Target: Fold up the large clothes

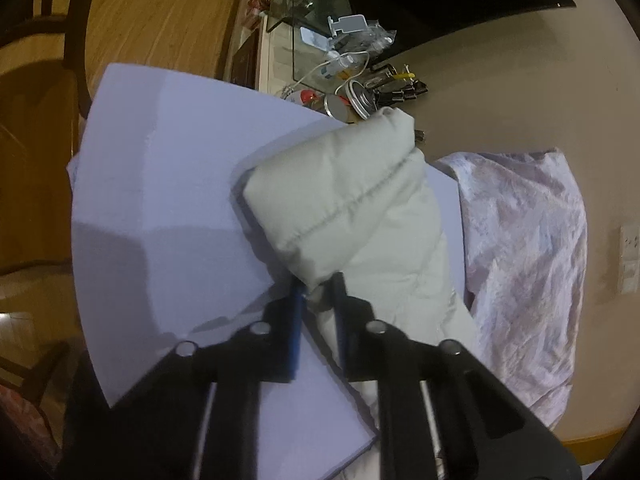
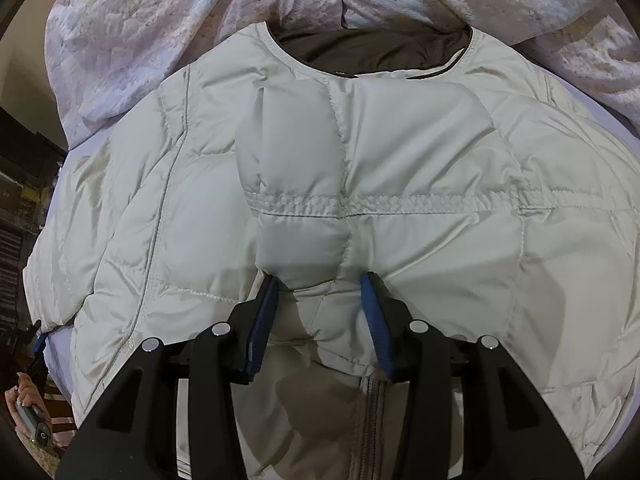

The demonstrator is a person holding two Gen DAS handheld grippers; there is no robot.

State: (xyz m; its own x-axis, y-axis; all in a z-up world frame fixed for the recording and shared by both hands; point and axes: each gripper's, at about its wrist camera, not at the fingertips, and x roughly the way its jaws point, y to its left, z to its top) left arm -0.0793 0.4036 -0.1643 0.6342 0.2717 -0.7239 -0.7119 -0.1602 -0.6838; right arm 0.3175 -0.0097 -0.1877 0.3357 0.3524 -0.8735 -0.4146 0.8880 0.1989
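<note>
A pale grey-white quilted puffer jacket lies spread on a lavender sheet, neck opening away from the right camera. My right gripper is open, its blue pads pressing down on either side of a puffed panel near the jacket's middle seam. My left gripper is shut on the end of a jacket sleeve, which it holds lifted above the lavender sheet.
A crumpled pinkish-lilac floral cloth lies beyond the jacket. Cluttered small items, a cable and metal lids sit at the table's far side. A beige tabletop lies to the right. A hand holding a device is at lower left.
</note>
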